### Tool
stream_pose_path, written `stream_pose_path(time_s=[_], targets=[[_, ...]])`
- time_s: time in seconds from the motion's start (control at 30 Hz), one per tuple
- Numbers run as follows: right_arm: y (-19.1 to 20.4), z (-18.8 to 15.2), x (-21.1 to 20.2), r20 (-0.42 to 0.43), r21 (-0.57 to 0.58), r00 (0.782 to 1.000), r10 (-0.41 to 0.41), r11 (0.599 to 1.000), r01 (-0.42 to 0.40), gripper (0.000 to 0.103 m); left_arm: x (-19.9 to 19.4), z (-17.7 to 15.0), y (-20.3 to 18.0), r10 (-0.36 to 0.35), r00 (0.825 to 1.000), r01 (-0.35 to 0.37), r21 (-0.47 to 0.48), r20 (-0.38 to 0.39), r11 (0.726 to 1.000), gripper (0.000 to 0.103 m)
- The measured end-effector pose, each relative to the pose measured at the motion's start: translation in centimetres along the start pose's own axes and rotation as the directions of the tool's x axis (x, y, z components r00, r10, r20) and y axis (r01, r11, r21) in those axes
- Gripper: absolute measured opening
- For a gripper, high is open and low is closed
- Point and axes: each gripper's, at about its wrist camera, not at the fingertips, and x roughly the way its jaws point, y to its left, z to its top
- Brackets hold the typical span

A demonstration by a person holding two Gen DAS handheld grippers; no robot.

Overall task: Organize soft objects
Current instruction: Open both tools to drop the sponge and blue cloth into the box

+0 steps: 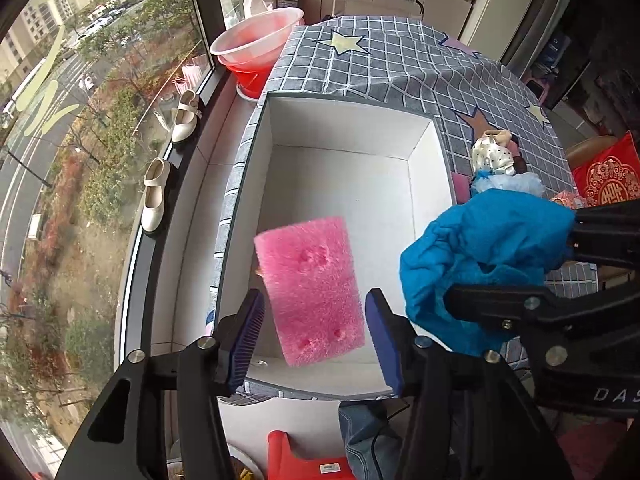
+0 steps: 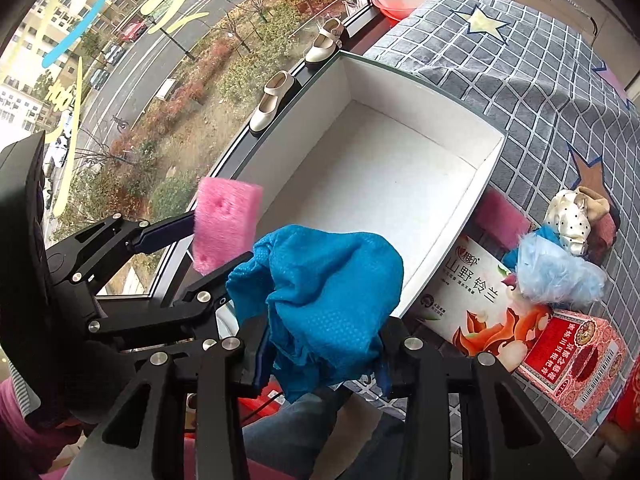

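Note:
A pink sponge (image 1: 312, 292) hangs tilted over the near end of a white-lined box (image 1: 344, 124) with a grey checked outside. My left gripper (image 1: 316, 308) straddles the sponge with its jaws open, and a gap shows at each blue pad (image 1: 248, 320). In the right wrist view the sponge (image 2: 226, 220) sits at the left gripper's (image 2: 208, 252) fingertips, above the box's (image 2: 400, 88) near-left corner. My right gripper (image 2: 322, 340) is shut on a crumpled blue cloth (image 2: 320, 292), which bulges up out of the jaws. The left wrist view shows that cloth (image 1: 476, 264) beside the box's right wall.
A grey checked cloth with stars (image 1: 400, 60) covers the table. To the right of the box lie a doll (image 2: 576, 216), a light-blue fluffy item (image 2: 556, 272), another pink sponge (image 2: 504, 216) and two printed cartons (image 2: 480, 300). Cream shoes (image 1: 154, 196) and a pink basin (image 1: 256, 36) stand by the window.

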Motion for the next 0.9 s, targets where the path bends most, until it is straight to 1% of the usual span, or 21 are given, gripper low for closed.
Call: stream_pose_path(time_s=[0.03, 0.07, 0.1, 0.13, 0.17, 0.2, 0.23, 0.3, 0.33, 0.4, 0.5, 0.6, 0.67, 0.77, 0.9], targets=[[-0.2, 0.0, 0.0, 0.0, 0.01, 1.0, 0.01, 1.0, -0.01, 0.045, 0.1, 0.0, 0.1, -0.005, 1.0, 0.005, -0.007, -0.004, 1.0, 0.074], [-0.4, 0.0, 0.0, 0.0, 0.02, 1.0, 0.015, 1.0, -0.015, 0.045, 0.2, 0.0, 0.3, -0.014, 1.0, 0.014, -0.019, -0.007, 1.0, 0.077], [-0.6, 0.0, -0.1, 0.004, 0.029, 1.0, 0.019, 0.999, -0.019, 0.05, 0.2, 0.0, 0.5, -0.022, 1.0, 0.022, -0.03, -0.006, 0.999, 0.079], [-0.7, 0.0, -0.1, 0.005, 0.034, 1.0, 0.021, 0.999, -0.021, 0.069, 0.2, 0.0, 0.6, -0.026, 1.0, 0.026, -0.04, -0.002, 0.999, 0.081], [-0.9, 0.0, -0.2, 0.006, 0.04, 1.0, 0.02, 0.999, -0.02, 0.081, 0.3, 0.1, 0.7, -0.025, 1.0, 0.025, -0.048, -0.002, 0.999, 0.082], [-1.1, 0.0, -0.3, 0.012, 0.048, 1.0, 0.012, 0.999, -0.013, 0.095, 0.3, 0.1, 0.8, -0.022, 1.0, 0.022, -0.052, -0.003, 0.998, 0.084], [-1.2, 0.1, -0.5, 0.019, 0.052, 1.0, 0.012, 0.999, -0.013, 0.098, 0.3, 0.2, 0.8, -0.014, 1.0, 0.013, -0.058, -0.004, 0.998, 0.085], [-1.4, 0.2, -0.9, 0.027, 0.059, 0.999, 0.021, 0.998, -0.022, 0.099, 0.3, 0.3, 1.0, -0.003, 1.0, 0.003, -0.074, 0.001, 0.997, 0.085], [-1.5, 0.2, -1.1, 0.033, 0.063, 0.999, 0.016, 0.998, -0.018, 0.102, 0.2, 0.5, 1.1, -0.007, 1.0, 0.008, -0.084, 0.003, 0.996, 0.086], [-2.0, 0.2, -1.8, 0.056, 0.077, 0.998, 0.017, 0.997, -0.021, 0.102, 0.0, 0.7, 1.2, -0.026, 1.0, 0.027, -0.101, 0.009, 0.994, 0.086], [-2.9, -0.2, -3.4, 0.103, 0.117, 0.994, 0.025, 0.992, -0.037, 0.102, -0.7, 1.4, 1.0, -0.064, 0.998, 0.066, -0.104, 0.023, 0.992, 0.086], [-3.9, -1.0, -5.5, 0.171, 0.162, 0.985, 0.019, 0.986, -0.047, 0.102, -1.7, 2.1, 0.3, -0.122, 0.992, 0.125, -0.084, 0.035, 0.989, 0.086], [-4.6, -1.6, -7.1, 0.225, 0.191, 0.974, -0.002, 0.981, -0.042, 0.102, -2.5, 2.7, -0.4, -0.156, 0.986, 0.159, -0.06, 0.051, 0.985, 0.086], [-5.7, -2.8, -10.0, 0.314, 0.236, 0.949, -0.03, 0.97, -0.048, 0.102, -3.8, 3.6, -1.9, -0.195, 0.978, 0.196, -0.014, 0.078, 0.98, 0.086], [-7.5, -4.4, -13.4, 0.403, 0.307, 0.91, -0.094, 0.951, -0.038, 0.102, -5.3, 4.8, -4.2, -0.219, 0.97, 0.212, 0.068, 0.102, 0.975, 0.086]])
